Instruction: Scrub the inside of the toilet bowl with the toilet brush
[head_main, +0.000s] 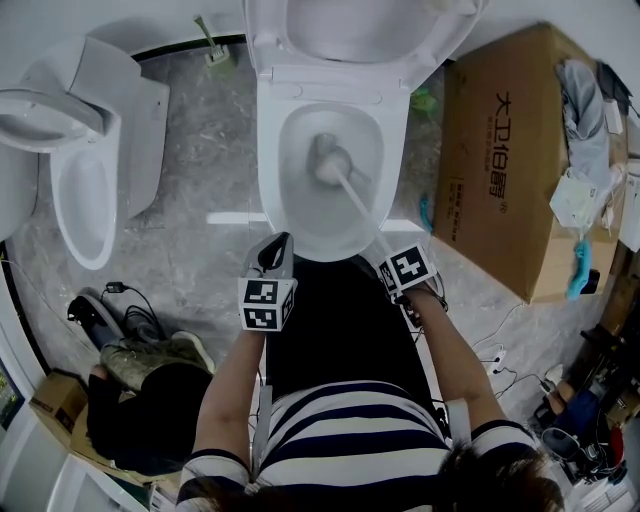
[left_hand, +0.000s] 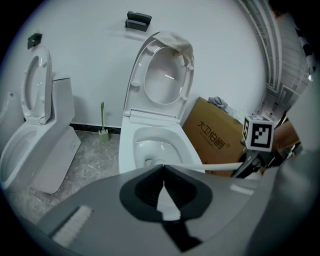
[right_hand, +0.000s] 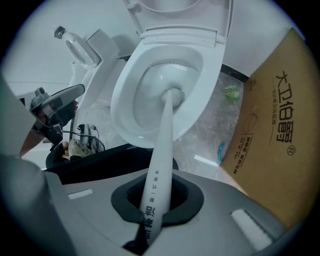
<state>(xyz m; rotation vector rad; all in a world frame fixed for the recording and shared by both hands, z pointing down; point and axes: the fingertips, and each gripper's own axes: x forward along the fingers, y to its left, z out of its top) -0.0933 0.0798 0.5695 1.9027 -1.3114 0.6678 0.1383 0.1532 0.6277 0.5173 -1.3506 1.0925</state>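
Head view: toilet brush (head_main: 352, 192) down inside the toilet bowl (head_main: 300, 225), bristle end low in the basin near the drain, white handle slanting back up to the right gripper (head_main: 388, 264); left gripper (head_main: 277, 246) held just outside the bowl's near rim, touching nothing; lid (head_main: 360, 30) tipped up against the wall; second toilet (head_main: 85, 180) off to the left on the grey marbled floor (head_main: 200, 170); cardboard box (head_main: 500, 170) close beside the bowl on the right; small brush (head_main: 212, 48) standing against the wall between the two toilets.

Left gripper view: jaws of the left gripper (left_hand: 164, 174) pressed together, nothing between them; beyond them the toilet bowl (left_hand: 131, 150) with lid (left_hand: 162, 75) upright; toilet brush (left_hand: 215, 166) crossing from the right gripper (left_hand: 250, 162) at the right toward the basin; cardboard box (left_hand: 215, 137) behind.

Right gripper view: jaws of the right gripper (right_hand: 155, 210) clamped on the handle of the toilet brush (right_hand: 162, 145), printed lettering visible along the handle; bristle end resting at the bottom of the toilet bowl (right_hand: 125, 100); cardboard box (right_hand: 280, 135) to the right; left gripper (right_hand: 57, 102) at the left edge, apart from the bowl.
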